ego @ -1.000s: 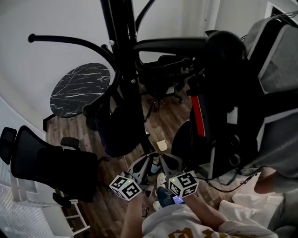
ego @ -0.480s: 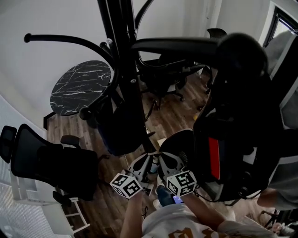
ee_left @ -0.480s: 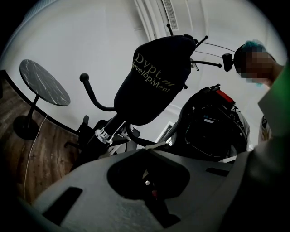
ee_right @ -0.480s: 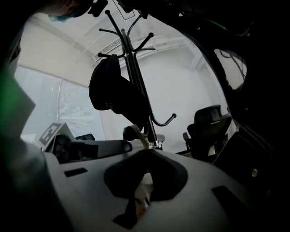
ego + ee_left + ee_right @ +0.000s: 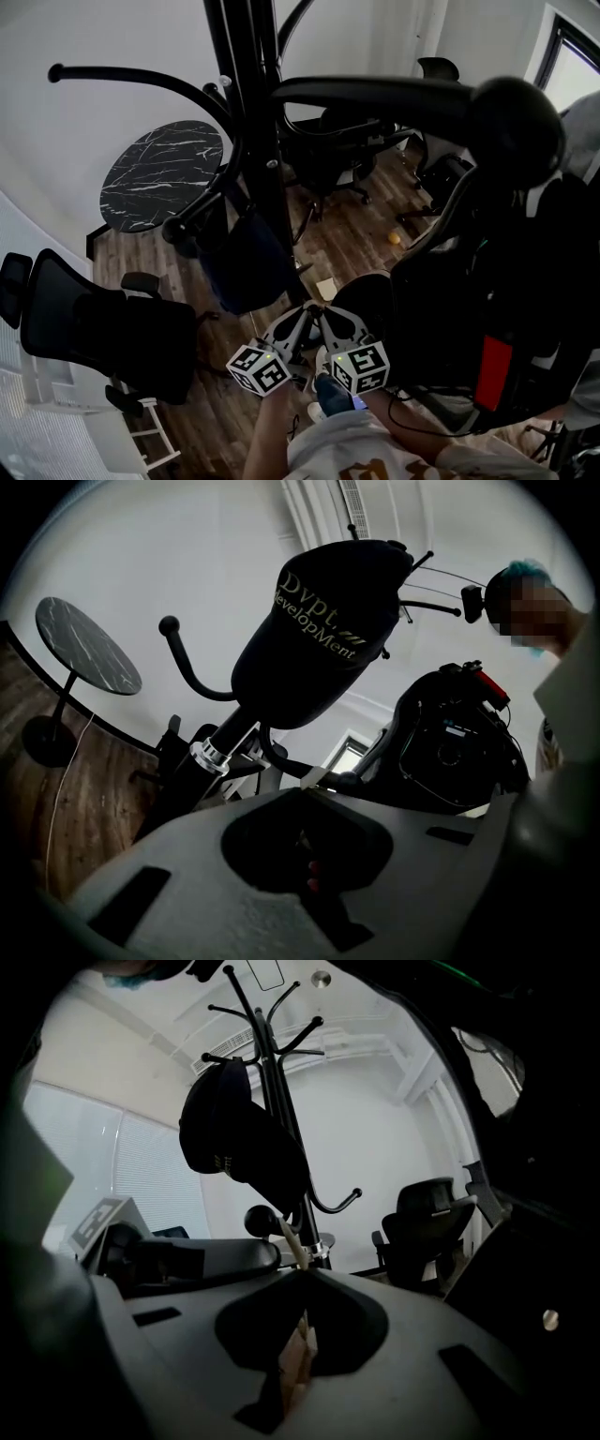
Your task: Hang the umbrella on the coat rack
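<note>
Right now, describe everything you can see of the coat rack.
The coat rack is a black, metal-looking upright pole with a silver collar partway up. Long curved arms sweep out from it, each ending in a ball tip. Shorter hooks fan out at the top. It stands next to a round dark marble-look table. A navy fabric item with pale lettering hangs against the pole.

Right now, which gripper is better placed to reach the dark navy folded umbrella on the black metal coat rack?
Left, probably. The left gripper sits on the dark navy umbrella's side, and its view shows it large, just above the shut jaws; from the right gripper it looks smaller and higher.
</note>
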Tool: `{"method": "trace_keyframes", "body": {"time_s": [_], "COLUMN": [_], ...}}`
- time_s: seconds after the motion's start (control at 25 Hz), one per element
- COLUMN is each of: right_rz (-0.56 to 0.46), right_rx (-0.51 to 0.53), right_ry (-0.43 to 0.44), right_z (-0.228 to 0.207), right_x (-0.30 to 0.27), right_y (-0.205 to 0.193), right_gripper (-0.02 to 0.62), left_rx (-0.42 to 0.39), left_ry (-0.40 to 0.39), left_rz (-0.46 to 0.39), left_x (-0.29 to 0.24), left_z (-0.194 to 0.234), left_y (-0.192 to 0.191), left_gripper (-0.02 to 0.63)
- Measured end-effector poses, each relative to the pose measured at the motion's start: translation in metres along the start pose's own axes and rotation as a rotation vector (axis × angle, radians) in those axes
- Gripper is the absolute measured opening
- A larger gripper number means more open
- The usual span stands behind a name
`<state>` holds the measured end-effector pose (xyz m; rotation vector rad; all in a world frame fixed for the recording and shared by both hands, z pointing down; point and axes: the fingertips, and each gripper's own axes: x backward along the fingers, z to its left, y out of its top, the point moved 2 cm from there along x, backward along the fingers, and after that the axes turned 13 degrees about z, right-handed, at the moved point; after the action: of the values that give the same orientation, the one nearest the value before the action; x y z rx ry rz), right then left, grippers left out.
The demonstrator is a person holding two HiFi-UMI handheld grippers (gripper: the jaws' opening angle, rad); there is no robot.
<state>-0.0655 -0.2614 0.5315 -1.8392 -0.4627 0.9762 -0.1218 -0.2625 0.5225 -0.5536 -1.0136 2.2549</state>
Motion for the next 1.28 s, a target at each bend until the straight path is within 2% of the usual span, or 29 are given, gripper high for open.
{"method": "trace_keyframes", "body": {"time_s": [1.28], "right_rz": [0.071], "right_rx": [0.010], "right_ry": [0.035], "right_z": [-0.014], "right_x": [-0.052], "right_y": [0.012], "right_gripper": [0.014], "left_rx": [-0.003], "left_ry": [0.113], "left_rz": [0.050], "left_x": [-0.014], "left_z": [0.042], "left_y": [0.017], "left_gripper": [0.020]}}
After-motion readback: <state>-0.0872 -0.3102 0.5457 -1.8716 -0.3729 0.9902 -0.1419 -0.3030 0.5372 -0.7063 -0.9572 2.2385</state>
